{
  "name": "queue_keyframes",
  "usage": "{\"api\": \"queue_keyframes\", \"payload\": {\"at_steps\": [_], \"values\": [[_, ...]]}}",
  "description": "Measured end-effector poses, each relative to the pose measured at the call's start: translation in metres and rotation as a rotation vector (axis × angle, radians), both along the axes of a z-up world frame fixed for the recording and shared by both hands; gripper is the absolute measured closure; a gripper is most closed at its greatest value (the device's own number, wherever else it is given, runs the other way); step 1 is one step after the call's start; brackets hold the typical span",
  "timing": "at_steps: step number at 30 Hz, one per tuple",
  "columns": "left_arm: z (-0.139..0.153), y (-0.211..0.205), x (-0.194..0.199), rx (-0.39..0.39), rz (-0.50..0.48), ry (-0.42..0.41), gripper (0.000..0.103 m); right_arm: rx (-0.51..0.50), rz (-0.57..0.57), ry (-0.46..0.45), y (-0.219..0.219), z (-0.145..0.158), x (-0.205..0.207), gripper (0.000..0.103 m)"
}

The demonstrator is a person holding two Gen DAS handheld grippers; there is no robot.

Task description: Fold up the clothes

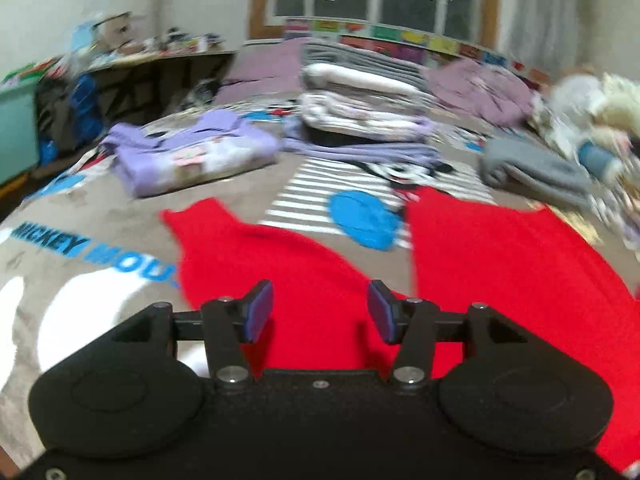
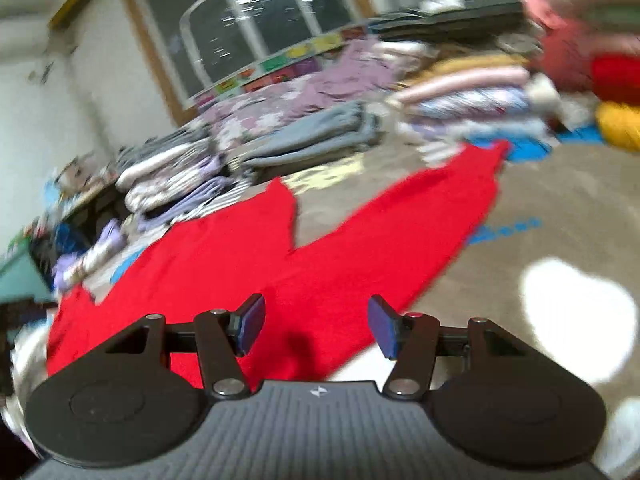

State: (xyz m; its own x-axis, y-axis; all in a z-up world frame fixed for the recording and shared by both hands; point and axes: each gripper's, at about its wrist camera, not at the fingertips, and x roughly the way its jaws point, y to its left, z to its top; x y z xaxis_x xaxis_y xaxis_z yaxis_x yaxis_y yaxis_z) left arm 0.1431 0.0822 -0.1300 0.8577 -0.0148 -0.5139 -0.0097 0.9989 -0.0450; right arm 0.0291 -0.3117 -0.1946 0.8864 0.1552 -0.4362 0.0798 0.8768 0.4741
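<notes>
Red garment (image 1: 312,272) lies flat; two grippers' fingers (image 1: 260,312) apart, empty.

From my left claw's camera I read blue block capitals on the grey-brown bed cover (image 1: 120,216): "MICKEY" in full, then "MOU" (image 1: 96,248), where the red garment (image 1: 280,280) covers the rest of the word. From my right claw's camera the same cover (image 2: 560,208) carries a short line of blue writing (image 2: 506,230) beside the red cloth, too smeared to read. The coloured cards under the window are illegible.
</notes>
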Motion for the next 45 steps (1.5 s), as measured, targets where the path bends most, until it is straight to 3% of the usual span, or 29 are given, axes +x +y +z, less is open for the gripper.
{"api": "queue_keyframes", "payload": {"at_steps": [5,8,14,20,27,35,45], "values": [[0.004,-0.061,-0.012,0.006,-0.15,0.03,0.036,0.246,-0.078,0.017,-0.038,-0.013,-0.01,0.046],[0.006,-0.113,-0.022,0.055,-0.278,0.02,0.032,0.356,-0.098,0.013,-0.053,-0.02,-0.013,0.046],[-0.001,-0.234,-0.055,0.227,-0.561,-0.034,0.031,0.531,-0.181,-0.029,-0.092,-0.026,-0.026,0.043],[-0.022,-0.339,-0.079,0.462,-0.712,-0.099,0.032,0.533,-0.281,-0.074,-0.134,-0.022,-0.034,0.037],[-0.042,-0.417,-0.081,0.678,-0.766,-0.172,0.032,0.608,-0.337,-0.139,-0.178,-0.027,-0.049,0.037],[-0.062,-0.475,-0.072,0.903,-0.719,-0.218,0.032,0.589,-0.357,-0.163,-0.199,-0.025,-0.047,0.037],[-0.077,-0.525,-0.046,1.041,-0.622,-0.253,0.035,0.622,-0.521,-0.21,-0.221,-0.031,-0.063,0.037]]}}
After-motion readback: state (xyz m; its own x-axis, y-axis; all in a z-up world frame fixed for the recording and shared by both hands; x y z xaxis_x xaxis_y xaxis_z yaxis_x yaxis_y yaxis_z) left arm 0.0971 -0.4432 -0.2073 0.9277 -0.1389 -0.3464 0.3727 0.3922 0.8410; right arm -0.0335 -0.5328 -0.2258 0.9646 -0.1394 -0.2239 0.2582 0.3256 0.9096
